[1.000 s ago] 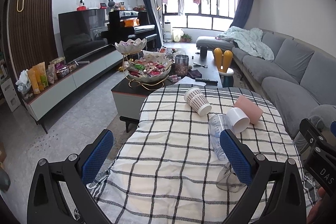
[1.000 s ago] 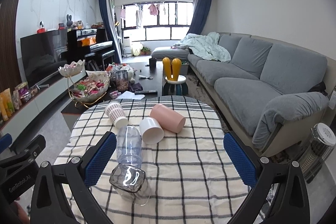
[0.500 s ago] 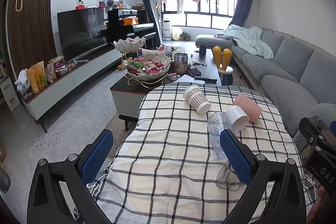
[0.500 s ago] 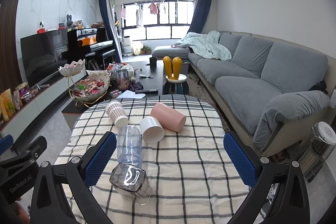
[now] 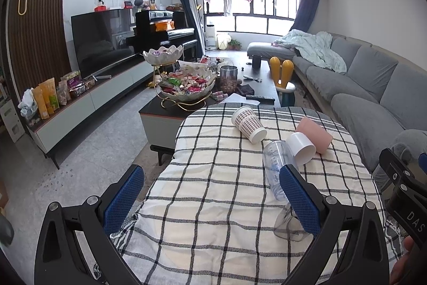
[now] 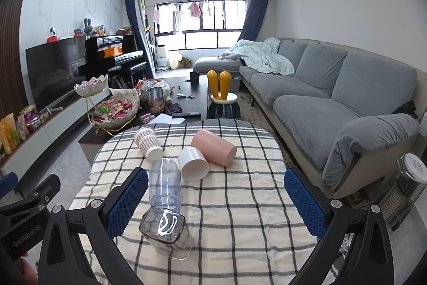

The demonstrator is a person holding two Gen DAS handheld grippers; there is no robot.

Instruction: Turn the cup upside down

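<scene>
Several cups lie on their sides on a checked tablecloth (image 6: 240,205): a brown-patterned paper cup (image 6: 148,143) (image 5: 248,124), a white cup (image 6: 192,163) (image 5: 301,147), a pink cup (image 6: 213,147) (image 5: 316,134), a clear tall cup (image 6: 164,179) (image 5: 273,164) and a smoky square glass (image 6: 165,230) (image 5: 287,225). My left gripper (image 5: 210,205) is open and empty, above the table's near left part. My right gripper (image 6: 216,205) is open and empty, just right of the clear cups.
Beyond the table stands a dark coffee table (image 6: 186,95) with a candy bowl (image 6: 116,110) and a jar. A grey sofa (image 6: 333,103) runs along the right. A TV cabinet (image 5: 93,98) lines the left wall. A heater (image 6: 405,186) stands at the right.
Both grippers stay open. The views shift only slightly; the table and cups sit a little lower in the left wrist view. No cup has moved.
</scene>
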